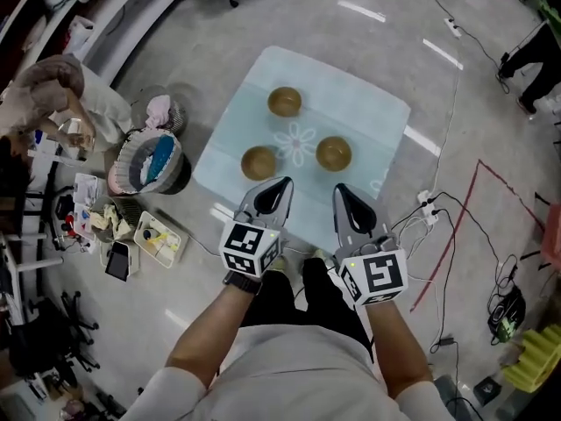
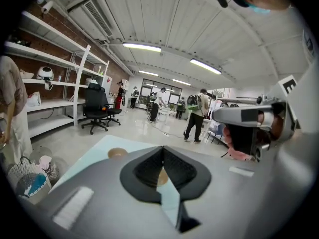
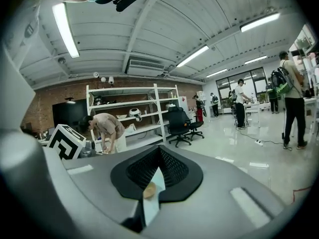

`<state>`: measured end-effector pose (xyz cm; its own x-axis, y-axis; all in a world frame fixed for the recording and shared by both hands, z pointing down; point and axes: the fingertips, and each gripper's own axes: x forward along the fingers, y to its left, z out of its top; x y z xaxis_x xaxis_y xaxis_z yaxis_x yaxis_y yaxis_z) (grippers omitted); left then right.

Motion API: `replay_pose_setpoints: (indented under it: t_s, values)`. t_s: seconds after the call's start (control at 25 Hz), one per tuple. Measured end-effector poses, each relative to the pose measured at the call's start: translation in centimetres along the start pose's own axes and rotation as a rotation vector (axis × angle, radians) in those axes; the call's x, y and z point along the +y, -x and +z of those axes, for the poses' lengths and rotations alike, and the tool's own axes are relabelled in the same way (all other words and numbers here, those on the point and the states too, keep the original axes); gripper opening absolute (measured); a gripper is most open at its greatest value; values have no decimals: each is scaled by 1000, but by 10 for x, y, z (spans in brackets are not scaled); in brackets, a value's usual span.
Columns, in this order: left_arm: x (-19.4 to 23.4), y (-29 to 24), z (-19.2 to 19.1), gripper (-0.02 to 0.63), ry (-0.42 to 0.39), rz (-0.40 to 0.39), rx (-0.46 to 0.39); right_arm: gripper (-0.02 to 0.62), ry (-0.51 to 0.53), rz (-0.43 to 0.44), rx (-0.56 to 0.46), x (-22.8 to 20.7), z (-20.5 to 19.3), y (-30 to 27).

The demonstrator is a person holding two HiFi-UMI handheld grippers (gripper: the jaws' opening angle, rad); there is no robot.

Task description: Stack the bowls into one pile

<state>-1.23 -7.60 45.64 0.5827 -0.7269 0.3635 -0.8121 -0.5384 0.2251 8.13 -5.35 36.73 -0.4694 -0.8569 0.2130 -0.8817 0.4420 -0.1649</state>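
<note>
Three brown bowls stand apart on the pale blue table [image 1: 368, 103]: a far bowl [image 1: 284, 102], a near left bowl [image 1: 259, 162] and a near right bowl [image 1: 334, 153]. My left gripper [image 1: 281, 183] hovers at the table's near edge, just behind the near left bowl, shut and holding nothing. My right gripper [image 1: 340, 189] hangs beside it, behind the near right bowl, also shut and empty. In the left gripper view the jaws of the left gripper [image 2: 163, 149] meet, with one bowl [image 2: 117, 153] beyond on the left. In the right gripper view a sliver of bowl [image 3: 148, 190] shows under the right gripper [image 3: 159, 149].
Two baskets [image 1: 149, 163] [image 1: 163, 112] and loose clutter [image 1: 153, 237] lie on the floor left of the table. Cables and a power strip [image 1: 431, 203] run along the right. A person [image 1: 53, 90] bends over at the far left. Shelving [image 3: 134, 118] and an office chair [image 2: 97, 108] stand further off.
</note>
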Motion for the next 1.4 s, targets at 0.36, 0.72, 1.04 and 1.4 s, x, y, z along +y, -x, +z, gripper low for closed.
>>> replay_pose_setpoints:
  t_s: [0.36,0.72,1.04,1.4]
  values:
    - [65,-8,-37,6,83,140,46,0,-12,95,47,13,-27,-54]
    - [131,-28,-78,8,149,207,85,0,-2,118,100,20,-50,-102]
    - [191,-31,-132,9,213,316,144,0,-20,136,158,21,-83,-135]
    - [222,-32,-180,23,244,377,200,0,-23,159,197,29,-109,-157]
